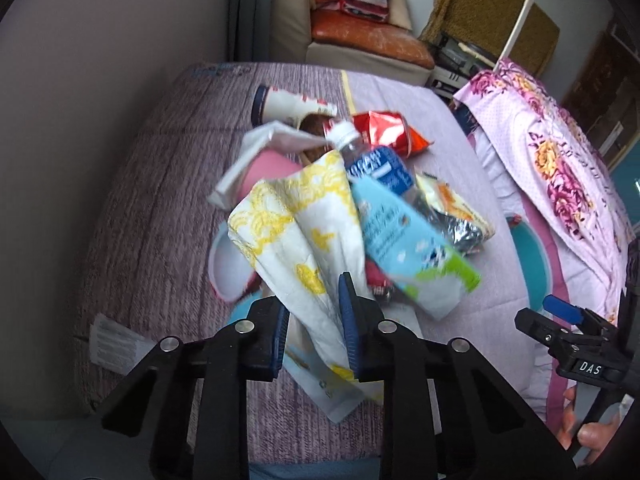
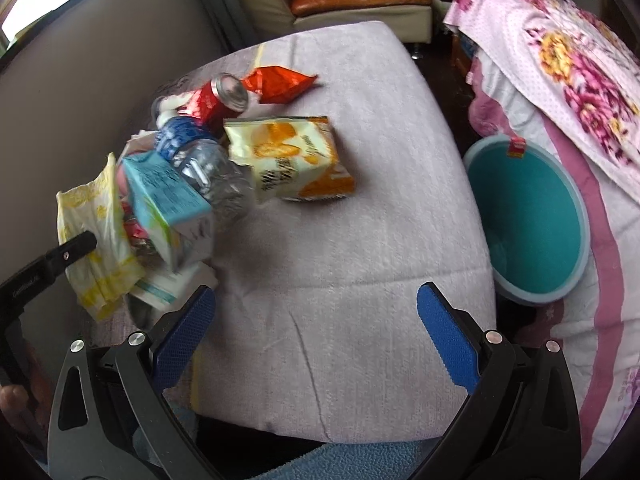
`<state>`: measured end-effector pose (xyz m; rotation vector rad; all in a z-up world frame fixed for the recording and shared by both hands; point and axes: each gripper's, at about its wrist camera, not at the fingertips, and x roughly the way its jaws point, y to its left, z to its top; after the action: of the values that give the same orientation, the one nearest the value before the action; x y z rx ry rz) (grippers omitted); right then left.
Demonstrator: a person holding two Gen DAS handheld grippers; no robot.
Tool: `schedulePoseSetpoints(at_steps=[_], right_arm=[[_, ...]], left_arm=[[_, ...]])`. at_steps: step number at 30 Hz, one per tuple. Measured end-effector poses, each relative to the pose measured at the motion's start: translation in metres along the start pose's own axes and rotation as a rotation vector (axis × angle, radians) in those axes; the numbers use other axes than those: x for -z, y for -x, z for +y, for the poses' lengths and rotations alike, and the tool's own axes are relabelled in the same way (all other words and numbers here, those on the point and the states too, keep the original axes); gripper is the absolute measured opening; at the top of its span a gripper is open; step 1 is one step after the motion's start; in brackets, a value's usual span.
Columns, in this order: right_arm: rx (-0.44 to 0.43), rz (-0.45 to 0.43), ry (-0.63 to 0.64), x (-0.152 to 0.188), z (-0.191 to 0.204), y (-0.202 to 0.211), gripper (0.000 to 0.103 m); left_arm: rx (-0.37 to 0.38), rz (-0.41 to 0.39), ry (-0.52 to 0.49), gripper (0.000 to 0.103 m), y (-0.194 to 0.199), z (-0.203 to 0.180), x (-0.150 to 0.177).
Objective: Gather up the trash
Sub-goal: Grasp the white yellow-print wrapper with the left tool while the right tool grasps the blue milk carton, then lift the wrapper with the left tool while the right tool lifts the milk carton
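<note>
Between my left fingers (image 1: 314, 322), a yellow-printed wrapper (image 1: 296, 236) sits pinched, lifted from the trash pile (image 2: 224, 152) on the bed (image 2: 340, 260). My right fingers (image 2: 316, 332) stand wide and empty, with the teal bin (image 2: 532, 224) waiting at two o'clock.

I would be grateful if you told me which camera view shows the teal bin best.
The right wrist view: the teal bin shows its whole round rim and empty inside, beside the floral blanket. The left wrist view shows only a curved sliver of it, partly hidden behind the trash pile and blanket.
</note>
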<state>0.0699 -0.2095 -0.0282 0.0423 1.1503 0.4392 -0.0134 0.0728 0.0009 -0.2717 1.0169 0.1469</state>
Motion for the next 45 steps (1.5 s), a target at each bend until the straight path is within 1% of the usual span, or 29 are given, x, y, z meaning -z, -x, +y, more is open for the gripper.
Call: schedulePoseSetpoints(at_steps=[4,7,9,10,12,13,15,16,17,19,21,22,23,24,25,26,27,30,31,32,33,34,35,37,39,41,42,43,45], right_arm=[[-0.004,-0.014,0.103,-0.019,0.024,0.005,0.097],[-0.046,0.015,0.184,-0.032,0.05,-0.002,0.097],[-0.058,0.041,0.235,-0.039,0.065,-0.012,0.096],[-0.07,0.058,0.255,-0.042,0.073,-0.018,0.095],[-0.087,0.098,0.277,-0.049,0.084,-0.031,0.086],[-0.096,0.111,0.286,-0.051,0.088,-0.035,0.084],[-0.114,0.139,0.305,-0.054,0.096,-0.044,0.082],[-0.12,0.154,0.311,-0.056,0.099,-0.05,0.082],[-0.129,0.166,0.314,-0.057,0.1,-0.054,0.082],[-0.154,0.208,0.31,-0.056,0.105,-0.065,0.082],[-0.169,0.244,0.297,-0.054,0.106,-0.074,0.082],[-0.171,0.258,0.296,-0.052,0.107,-0.079,0.082],[-0.175,0.269,0.296,-0.05,0.107,-0.082,0.079],[-0.177,0.279,0.294,-0.048,0.107,-0.085,0.068],[-0.183,0.286,0.288,-0.048,0.107,-0.088,0.06],[-0.201,0.299,0.273,-0.048,0.104,-0.09,0.046],[-0.222,0.31,0.254,-0.048,0.102,-0.091,0.045],[-0.231,0.31,0.249,-0.046,0.1,-0.09,0.043],[-0.237,0.312,0.245,-0.046,0.099,-0.088,0.043],[-0.243,0.313,0.24,-0.046,0.099,-0.087,0.043],[-0.244,0.31,0.236,-0.045,0.098,-0.085,0.044],[-0.243,0.309,0.231,-0.045,0.098,-0.086,0.047],[-0.243,0.308,0.231,-0.046,0.099,-0.087,0.055],[-0.239,0.308,0.238,-0.048,0.102,-0.096,0.058],[-0.249,0.315,0.232,-0.048,0.105,-0.11,0.066],[-0.247,0.317,0.23,-0.045,0.109,-0.118,0.066],[-0.237,0.314,0.23,-0.043,0.111,-0.119,0.061],[-0.233,0.31,0.229,-0.042,0.112,-0.119,0.053],[-0.257,0.299,0.21,-0.043,0.113,-0.116,0.038]], left_arm=[[-0.003,-0.015,-0.008,0.024,0.001,0.015,-0.013],[0.009,0.007,-0.011,0.024,-0.008,0.024,-0.016],[0.017,0.03,-0.003,0.024,-0.017,0.03,-0.012],[0.025,0.038,0.002,0.025,-0.02,0.032,-0.01],[0.048,0.054,0.011,0.025,-0.025,0.036,-0.006],[0.06,0.067,0.009,0.027,-0.028,0.038,-0.003],[0.077,0.079,0.006,0.038,-0.031,0.039,0.002],[0.079,0.08,0.004,0.052,-0.031,0.04,0.004],[0.082,0.078,0.002,0.063,-0.03,0.041,0.006],[0.101,0.076,-0.001,0.069,-0.029,0.042,0.009],[0.146,0.09,0.008,0.073,-0.029,0.043,0.012],[0.157,0.095,0.009,0.078,-0.03,0.043,0.012],[0.165,0.099,0.007,0.081,-0.031,0.043,0.014],[0.166,0.105,0.002,0.082,-0.033,0.043,0.015],[0.167,0.111,-0.001,0.083,-0.034,0.042,0.017],[0.171,0.12,-0.004,0.083,-0.037,0.04,0.018],[0.175,0.128,-0.004,0.083,-0.04,0.04,0.02],[0.172,0.144,-0.007,0.082,-0.047,0.039,0.025],[0.166,0.146,-0.008,0.077,-0.049,0.039,0.026],[0.163,0.145,-0.009,0.061,-0.049,0.039,0.026],[0.162,0.149,-0.011,0.054,-0.05,0.039,0.026],[0.158,0.147,-0.006,0.046,-0.049,0.041,0.025],[0.16,0.145,-0.002,0.042,-0.048,0.041,0.024],[0.17,0.136,0.004,0.038,-0.044,0.045,0.023],[0.172,0.132,0.0,0.036,-0.042,0.045,0.022],[0.169,0.135,-0.003,0.035,-0.042,0.046,0.022],[0.163,0.139,0.0,0.035,-0.041,0.047,0.022],[0.158,0.137,0.003,0.035,-0.04,0.048,0.022],[0.151,0.12,0.006,0.034,-0.034,0.049,0.019]])
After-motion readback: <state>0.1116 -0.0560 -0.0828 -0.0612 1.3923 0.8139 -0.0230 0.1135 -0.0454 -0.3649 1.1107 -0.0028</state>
